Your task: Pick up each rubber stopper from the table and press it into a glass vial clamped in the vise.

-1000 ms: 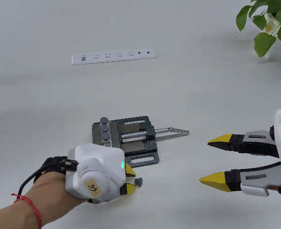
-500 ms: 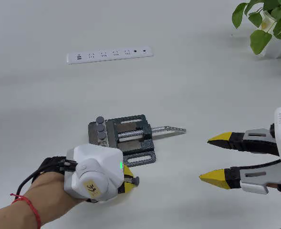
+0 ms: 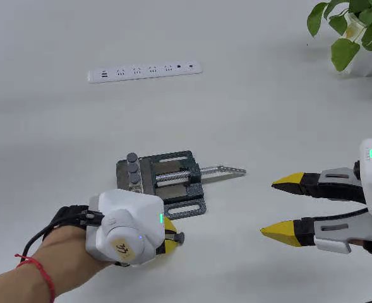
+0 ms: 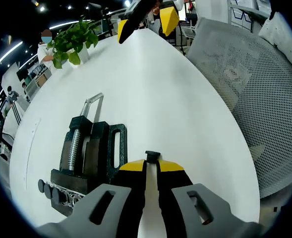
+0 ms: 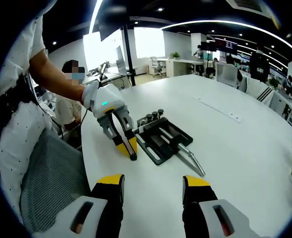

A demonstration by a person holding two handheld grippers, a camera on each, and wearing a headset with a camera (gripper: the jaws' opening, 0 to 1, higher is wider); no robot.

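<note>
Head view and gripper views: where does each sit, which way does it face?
Head view: on the headset, looking forward and down at the black metal vise; the person's forearm, left gripper and right gripper show.
Left gripper view: on the left gripper, looking along its tongs, shut on a dark grey rubber stopper, toward the right gripper.
Right gripper view: on the right gripper, looking along its open tongs at the vise and left gripper.
Shared: all three see the vise; each gripper view sees the other gripper.
</note>
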